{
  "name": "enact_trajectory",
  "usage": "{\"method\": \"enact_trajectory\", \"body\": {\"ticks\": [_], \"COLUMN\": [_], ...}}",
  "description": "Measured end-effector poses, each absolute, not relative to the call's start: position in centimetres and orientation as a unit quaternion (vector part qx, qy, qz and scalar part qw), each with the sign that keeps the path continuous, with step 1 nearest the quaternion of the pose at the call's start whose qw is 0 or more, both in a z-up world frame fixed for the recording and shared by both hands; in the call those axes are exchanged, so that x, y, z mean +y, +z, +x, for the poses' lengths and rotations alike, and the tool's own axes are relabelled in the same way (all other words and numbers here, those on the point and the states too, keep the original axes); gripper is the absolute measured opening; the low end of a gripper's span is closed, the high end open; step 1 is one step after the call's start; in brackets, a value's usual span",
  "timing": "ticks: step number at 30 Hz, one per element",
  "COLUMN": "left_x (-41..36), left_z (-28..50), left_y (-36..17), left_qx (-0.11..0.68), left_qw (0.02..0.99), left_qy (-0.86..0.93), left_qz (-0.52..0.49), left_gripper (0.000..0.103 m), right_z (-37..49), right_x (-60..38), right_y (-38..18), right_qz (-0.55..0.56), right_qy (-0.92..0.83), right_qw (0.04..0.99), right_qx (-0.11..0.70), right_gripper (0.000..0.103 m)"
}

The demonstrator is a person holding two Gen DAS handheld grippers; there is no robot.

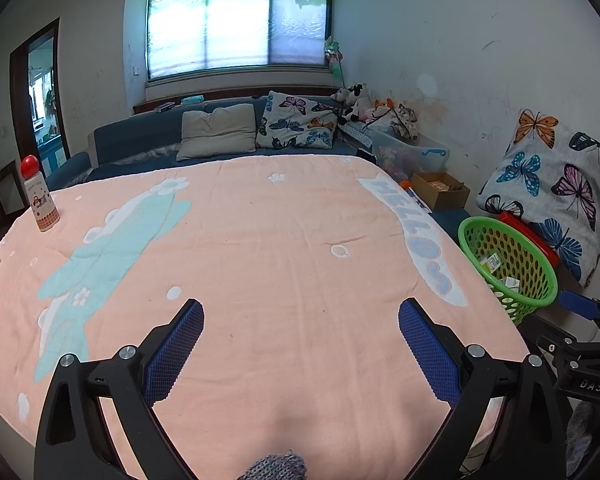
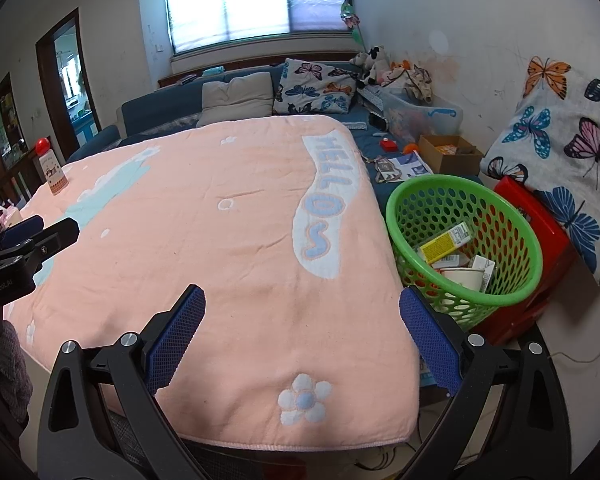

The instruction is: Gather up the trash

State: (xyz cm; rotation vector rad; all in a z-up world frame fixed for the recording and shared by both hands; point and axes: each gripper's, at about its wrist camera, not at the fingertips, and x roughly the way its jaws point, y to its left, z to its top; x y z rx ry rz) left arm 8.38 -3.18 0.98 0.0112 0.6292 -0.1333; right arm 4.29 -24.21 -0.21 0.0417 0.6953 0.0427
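Only the right wrist view shows cartons in the green basket (image 2: 466, 240) (off the blanket's (image 2: 220, 240) right edge); both tongs (image 1: 301, 320) (image 2: 302, 306) gape wide, empty.

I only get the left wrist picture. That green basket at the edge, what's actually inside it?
Observer: The right wrist view looks down into the green basket: a yellow carton, a white paper cup and other small packaging.
Operator: What is the basket sitting on?
Observer: It is up against a red crate; whether it rests on it, I cannot tell.
Operator: Is the right tool carrying something?
Observer: No. The right gripper has its jaws wide apart, with only the pink blanket between them.
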Motion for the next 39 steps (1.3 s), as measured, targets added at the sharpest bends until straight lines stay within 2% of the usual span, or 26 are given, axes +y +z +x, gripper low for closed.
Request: {"method": "enact_trajectory", "body": {"ticks": [39], "left_x": [-2.8], "left_z": [8.89], "left_y": [0.13], "left_qx": [0.313], "left_qw": [0.948], "left_qy": [-0.064], "left_qz": [0.006], "left_gripper": [0.095], "right_z": [4.36], "right_x": [-24.44], "right_y": [-0.28], "right_qz": [0.016], "right_qy": [0.023], "right_qw": [0.938], "right_qx": [0.345], "right_gripper": [0.097]}}
